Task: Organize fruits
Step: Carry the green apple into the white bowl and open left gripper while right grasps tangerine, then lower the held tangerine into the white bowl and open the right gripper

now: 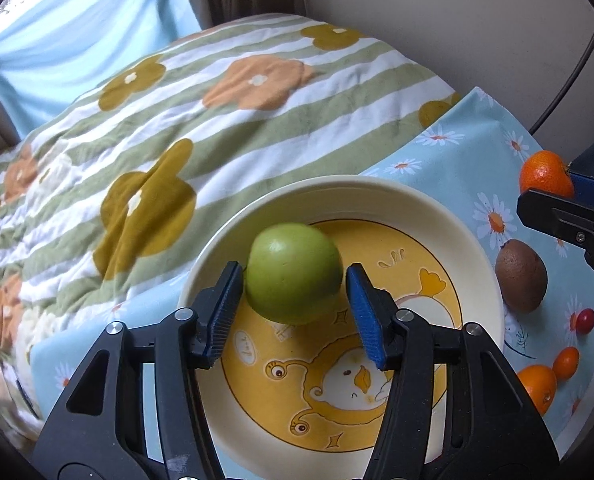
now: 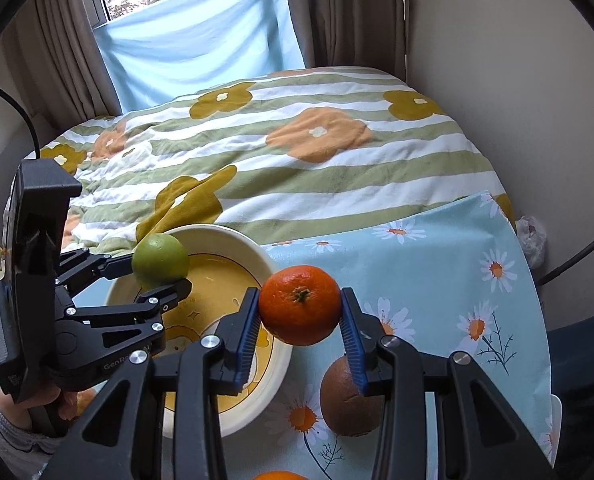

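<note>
A green apple [image 1: 295,274] sits between the blue pads of my left gripper [image 1: 295,271], over the far-left part of a cream bowl [image 1: 337,184] with a yellow duck picture. A thin gap shows beside the right pad, so the jaws stand open around the apple. In the right wrist view the same apple [image 2: 160,261] hangs at the bowl's [image 2: 257,250] far rim, between the left gripper's [image 2: 153,276] fingers. My right gripper [image 2: 300,296] is shut on a mandarin [image 2: 300,304], held just right of the bowl and above a brown kiwi [image 2: 345,400].
On the blue daisy cloth [image 1: 457,168], right of the bowl, lie the kiwi [image 1: 521,282], a cherry tomato [image 1: 585,321], a kumquat [image 1: 565,363] and another orange [image 1: 539,388]. A striped flowered blanket [image 1: 177,120] covers the bed behind. A wall and a cable [image 1: 573,76] stand on the right.
</note>
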Available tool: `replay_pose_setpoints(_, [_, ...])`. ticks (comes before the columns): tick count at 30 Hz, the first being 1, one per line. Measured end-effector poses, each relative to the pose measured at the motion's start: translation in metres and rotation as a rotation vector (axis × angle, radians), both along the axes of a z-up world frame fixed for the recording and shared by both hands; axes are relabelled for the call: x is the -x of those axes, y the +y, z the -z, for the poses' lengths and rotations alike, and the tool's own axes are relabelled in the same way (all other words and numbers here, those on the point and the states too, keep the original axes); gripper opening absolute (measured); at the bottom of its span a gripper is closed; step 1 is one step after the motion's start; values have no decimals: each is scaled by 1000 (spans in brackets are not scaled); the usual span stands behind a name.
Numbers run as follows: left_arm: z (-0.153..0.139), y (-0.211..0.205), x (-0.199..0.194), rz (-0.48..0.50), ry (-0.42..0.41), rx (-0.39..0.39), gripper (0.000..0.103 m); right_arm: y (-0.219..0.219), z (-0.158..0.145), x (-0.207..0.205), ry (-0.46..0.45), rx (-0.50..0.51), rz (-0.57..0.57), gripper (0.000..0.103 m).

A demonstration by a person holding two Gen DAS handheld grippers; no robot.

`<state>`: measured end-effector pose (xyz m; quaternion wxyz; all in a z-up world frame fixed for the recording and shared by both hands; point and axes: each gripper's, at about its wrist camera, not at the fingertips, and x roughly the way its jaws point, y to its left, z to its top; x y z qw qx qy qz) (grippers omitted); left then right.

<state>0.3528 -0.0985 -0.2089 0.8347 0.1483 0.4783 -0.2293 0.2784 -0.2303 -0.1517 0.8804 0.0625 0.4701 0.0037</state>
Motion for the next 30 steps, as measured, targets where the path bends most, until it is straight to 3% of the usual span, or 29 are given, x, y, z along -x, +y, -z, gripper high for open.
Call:
replay_pose_setpoints(1, [-3,-1,1,3,-13,3,92,0,0,-1,0,-1,1,36])
replay_pose_setpoints(2, [-6,0,2,0,-33,8,103,0,0,-1,0,-2,2,36])
replay_pose_setpoints(4, [-16,2,4,-1,-61,27,103,-2,-1,-3,-3,-4,5,36])
replay_pose_setpoints(14, [-35,33,14,-60,-48,48,103,2,-8,-8,-13,0,-33,36])
replay_pose_setpoints(30, [-56,93,54,-227,-77,38,103,38,25,-45,33,-37,-231,36])
